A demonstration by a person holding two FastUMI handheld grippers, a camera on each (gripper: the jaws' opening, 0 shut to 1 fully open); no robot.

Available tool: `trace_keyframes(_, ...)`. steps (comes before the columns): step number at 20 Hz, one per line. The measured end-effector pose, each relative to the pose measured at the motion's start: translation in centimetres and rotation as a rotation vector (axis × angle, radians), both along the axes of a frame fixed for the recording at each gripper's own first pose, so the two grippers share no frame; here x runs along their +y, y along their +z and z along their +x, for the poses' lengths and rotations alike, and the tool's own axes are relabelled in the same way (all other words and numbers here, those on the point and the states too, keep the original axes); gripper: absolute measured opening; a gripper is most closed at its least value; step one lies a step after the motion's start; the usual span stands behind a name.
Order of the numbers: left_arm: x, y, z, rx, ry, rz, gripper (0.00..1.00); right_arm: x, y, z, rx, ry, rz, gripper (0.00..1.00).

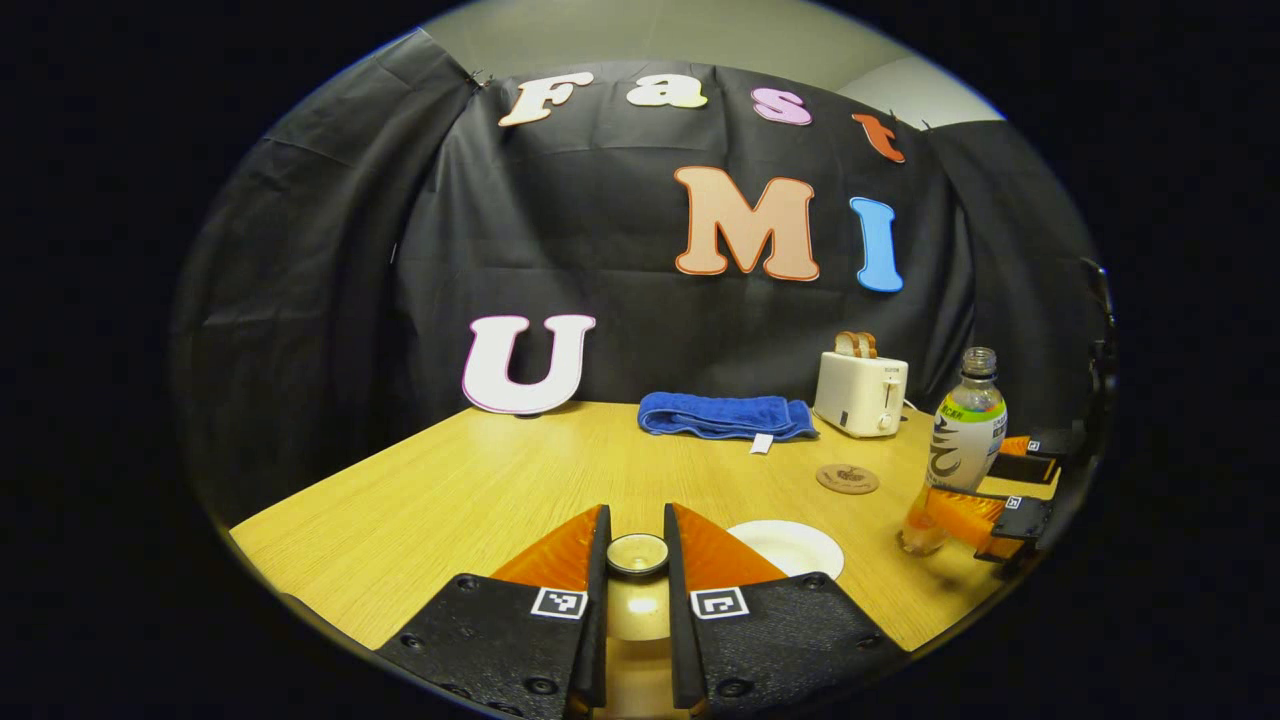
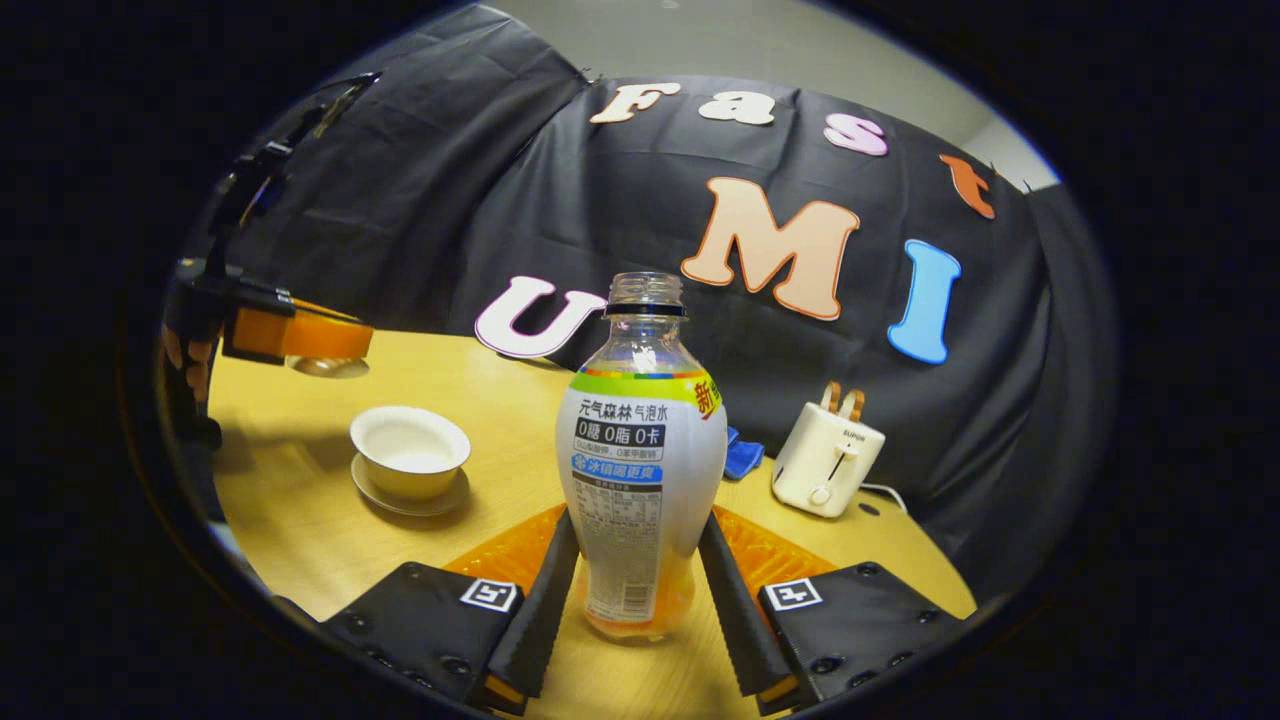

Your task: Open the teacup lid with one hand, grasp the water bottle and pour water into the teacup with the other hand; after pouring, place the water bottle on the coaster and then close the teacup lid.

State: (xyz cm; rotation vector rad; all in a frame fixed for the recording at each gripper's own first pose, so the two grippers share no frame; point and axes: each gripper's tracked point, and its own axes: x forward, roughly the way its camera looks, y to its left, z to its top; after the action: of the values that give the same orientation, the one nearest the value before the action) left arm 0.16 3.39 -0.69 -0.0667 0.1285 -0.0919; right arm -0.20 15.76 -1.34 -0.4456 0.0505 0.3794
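Observation:
My left gripper (image 1: 637,545) is shut on the knob of the teacup lid (image 1: 638,612), held up off the table. The right gripper view shows the left gripper (image 2: 318,345) with the lid (image 2: 327,366) above and behind the open white teacup (image 2: 410,452), which sits on its saucer (image 2: 400,500). The cup (image 1: 790,547) lies just right of my left fingers. My right gripper (image 2: 640,530) is shut on the lower body of the uncapped water bottle (image 2: 640,450). The bottle (image 1: 965,440) leans slightly at the table's right side, in the right gripper (image 1: 985,495). The round brown coaster (image 1: 847,478) lies bare to its left.
A folded blue towel (image 1: 725,415) and a white toaster (image 1: 860,393) with bread in it stand at the back of the wooden table (image 1: 450,490). The black cloth wall closes the back and sides. A hand (image 2: 185,365) holds the left gripper.

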Motion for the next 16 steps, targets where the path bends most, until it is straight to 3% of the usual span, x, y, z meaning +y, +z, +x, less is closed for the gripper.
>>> trace_keyframes(16, 5.2, -0.7, -0.4, -0.002, 0.055, -0.017, 0.23, 2.4, -2.2, 2.4, -0.235, 0.010, -0.598, 0.74)
